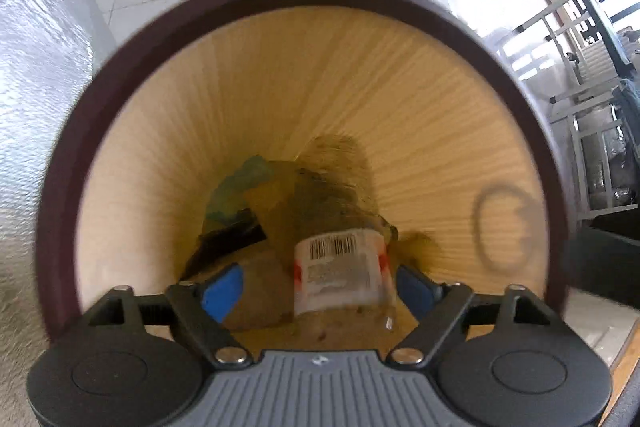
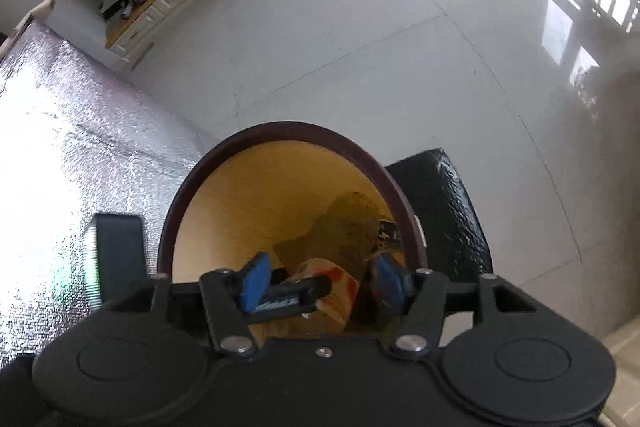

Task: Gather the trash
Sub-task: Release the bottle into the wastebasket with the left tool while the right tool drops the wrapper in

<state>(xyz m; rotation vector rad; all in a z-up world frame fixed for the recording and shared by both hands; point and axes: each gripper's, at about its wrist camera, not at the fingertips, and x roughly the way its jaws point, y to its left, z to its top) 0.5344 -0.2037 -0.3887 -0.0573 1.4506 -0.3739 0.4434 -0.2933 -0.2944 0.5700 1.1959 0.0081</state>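
A round bin with a dark maroon rim [image 1: 120, 75] and light wood-grain inside fills the left wrist view; it also shows in the right wrist view [image 2: 360, 155]. My left gripper [image 1: 320, 287] is open over the bin's mouth. A clear plastic cup with a barcode label [image 1: 340, 267] lies between its blue pads, apart from them. Below it lie a blue wrapper [image 1: 240, 183] and brownish trash [image 1: 336, 171]. My right gripper [image 2: 320, 283] is open above the bin. A dark object [image 2: 296, 293] and an orange-and-white wrapper [image 2: 336, 287] lie between its pads.
A silver foil-covered surface [image 2: 60, 147] is left of the bin, with a black phone-like slab [image 2: 118, 251] on it. A black cushion [image 2: 448, 207] sits right of the bin. Glossy white floor tiles [image 2: 360, 27] stretch beyond. Metal racks [image 1: 592, 107] stand at right.
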